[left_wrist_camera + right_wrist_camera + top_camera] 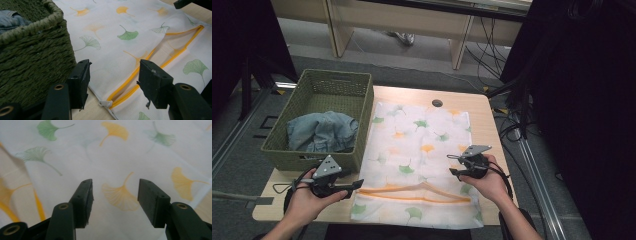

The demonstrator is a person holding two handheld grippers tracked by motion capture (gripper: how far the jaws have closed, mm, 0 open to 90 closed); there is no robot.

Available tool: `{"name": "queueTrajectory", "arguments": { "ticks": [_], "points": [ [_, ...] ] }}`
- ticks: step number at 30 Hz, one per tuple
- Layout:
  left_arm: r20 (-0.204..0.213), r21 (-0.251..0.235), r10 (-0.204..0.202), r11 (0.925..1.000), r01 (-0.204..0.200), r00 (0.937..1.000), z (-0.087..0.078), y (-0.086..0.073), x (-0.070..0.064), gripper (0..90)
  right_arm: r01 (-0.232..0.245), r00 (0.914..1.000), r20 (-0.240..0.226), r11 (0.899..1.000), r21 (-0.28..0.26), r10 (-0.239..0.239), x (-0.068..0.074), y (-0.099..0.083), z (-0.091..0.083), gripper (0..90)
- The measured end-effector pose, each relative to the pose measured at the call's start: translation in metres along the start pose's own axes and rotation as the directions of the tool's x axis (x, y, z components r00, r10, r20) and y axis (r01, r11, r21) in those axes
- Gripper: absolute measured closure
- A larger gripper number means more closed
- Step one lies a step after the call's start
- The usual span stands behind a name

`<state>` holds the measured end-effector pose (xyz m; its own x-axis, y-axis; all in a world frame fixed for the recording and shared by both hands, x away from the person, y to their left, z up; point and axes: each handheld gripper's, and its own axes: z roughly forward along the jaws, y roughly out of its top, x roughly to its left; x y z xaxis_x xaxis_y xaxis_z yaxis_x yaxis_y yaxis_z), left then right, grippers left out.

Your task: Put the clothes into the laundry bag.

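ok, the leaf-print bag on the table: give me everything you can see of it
The bag is thin white fabric printed with green and orange ginkgo leaves, lying flat on the wooden table, its left edge against the green woven basket. An orange zipper runs across its near end, partly open, the mouth gaping; its white pull sits at the left end. The left gripper and right gripper hover open just above it, neither touching.

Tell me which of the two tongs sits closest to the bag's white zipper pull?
The left tongs: the zipper pull lies just below the gap between them, at the bag's corner beside the basket. The right tongs hover over the leaf print.
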<state>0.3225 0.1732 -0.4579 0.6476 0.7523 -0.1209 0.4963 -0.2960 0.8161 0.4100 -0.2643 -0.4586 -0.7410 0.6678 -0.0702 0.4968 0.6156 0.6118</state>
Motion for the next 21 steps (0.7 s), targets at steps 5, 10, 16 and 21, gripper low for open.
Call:
{"name": "queueTrajectory", "arguments": {
  "ticks": [5, 10, 16, 21],
  "points": [
    [0.008, 0.005, 0.002, 1.0000, -0.003, 1.0000, 0.001, 0.001, -0.001, 42.3, 0.106, 0.9925, -0.058, 0.994, -0.019, -0.107, 0.021, 0.011, 0.003, 49.6],
    [0.013, 0.016, -0.003, 0.9999, 0.003, 0.9999, 0.000, 0.000, -0.001, 42.3, 0.209, 0.9663, -0.159, 0.977, 0.029, -0.202, 0.046, 0.019, 0.014, 48.4],
    [0.046, 0.036, -0.060, 0.9976, 0.059, 0.9971, -0.001, 0.002, -0.002, 42.2, 0.241, 0.9495, -0.226, 0.967, 0.081, -0.218, 0.059, 0.026, 0.022, 39.8],
    [0.047, 0.047, -0.055, 0.9975, 0.052, 0.9974, -0.001, 0.002, -0.003, 42.2, 0.263, 0.9425, -0.243, 0.958, 0.117, -0.229, 0.064, 0.029, 0.030, 38.9]
  ]
}}
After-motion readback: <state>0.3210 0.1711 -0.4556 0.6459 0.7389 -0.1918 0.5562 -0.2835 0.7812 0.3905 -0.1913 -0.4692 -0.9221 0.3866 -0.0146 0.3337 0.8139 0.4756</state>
